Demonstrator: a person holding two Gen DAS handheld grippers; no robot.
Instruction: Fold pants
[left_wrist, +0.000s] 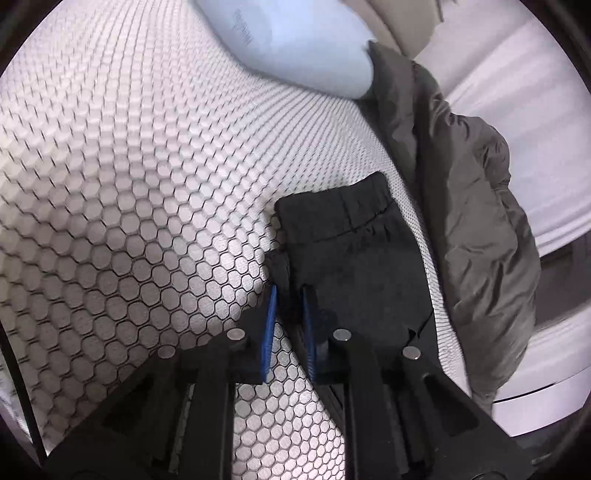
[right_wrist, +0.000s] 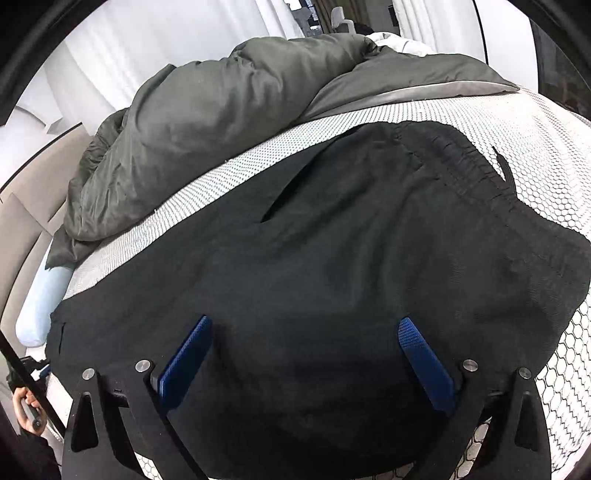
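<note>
Black pants (right_wrist: 351, 258) lie folded on a bed with a white honeycomb-patterned cover (right_wrist: 554, 155); the elastic waistband is at the upper right in the right wrist view. My right gripper (right_wrist: 304, 325) is open, its blue pads (right_wrist: 424, 362) spread wide just above the pants. In the left wrist view the pants (left_wrist: 354, 251) sit right of centre. My left gripper (left_wrist: 290, 291) is nearly closed, its blue pads (left_wrist: 269, 332) pinching the near left edge of the pants.
A grey duvet (right_wrist: 221, 122) is bunched along the bed's far side, also in the left wrist view (left_wrist: 472, 206). A light blue pillow (left_wrist: 295, 40) lies at the head of the bed (left_wrist: 110, 166). White curtains (right_wrist: 147, 40) hang beyond.
</note>
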